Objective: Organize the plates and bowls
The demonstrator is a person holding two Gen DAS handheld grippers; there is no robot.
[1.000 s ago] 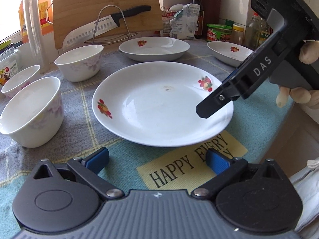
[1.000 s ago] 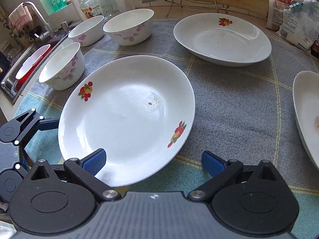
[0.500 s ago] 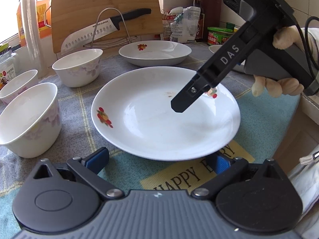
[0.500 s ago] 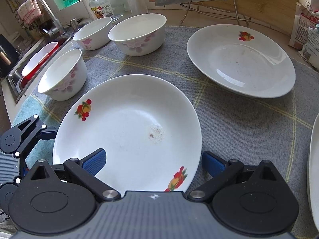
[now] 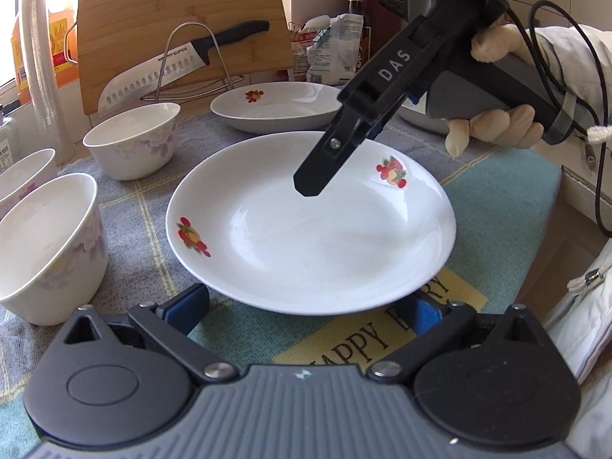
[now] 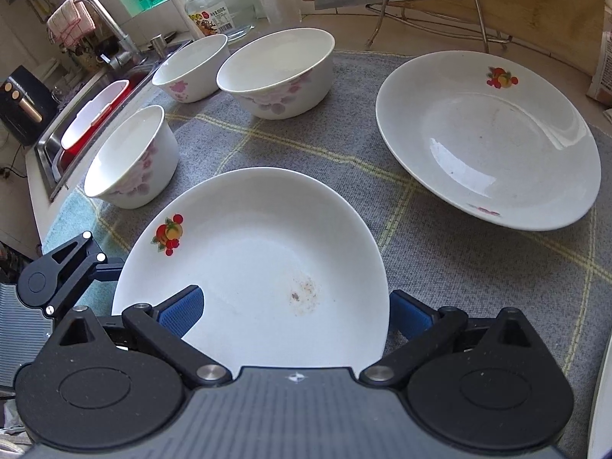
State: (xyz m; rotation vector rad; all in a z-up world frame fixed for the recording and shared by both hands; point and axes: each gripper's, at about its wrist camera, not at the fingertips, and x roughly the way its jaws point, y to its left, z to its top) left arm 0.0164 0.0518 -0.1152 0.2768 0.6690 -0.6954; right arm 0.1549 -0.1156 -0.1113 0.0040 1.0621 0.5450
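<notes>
Sitting on the grey checked mat near the counter's front edge, the plate with two fruit prints is the nearest dish to us, and both grippers crowd it. Our left gripper has its blue pads spread wide at the plate's near rim, one on each side, and they grip nothing; the plate's edge overlaps the right pad in the left wrist view. Our right gripper comes in from the plate's right side, its jaws likewise wide apart with the rim lying between them; one pad shows over the white inside and the other sits outside, lower than the edge, and we cannot tell whether either touches. In the left wrist view that gripper's black finger hangs tilted over the plate's middle, held by our right hand. A small brown smear marks the plate's floor. A yellow patch with printed letters lies on the mat under the near rim. Left of the plate stands a bowl with pale purple flowers, and two more bowls stand farther back on the left. Far behind the plate rests a second plate, and beyond it a wire rack carries a knife in front of a wooden board. At the far left in the right wrist view, a sink holds something red and white.
</notes>
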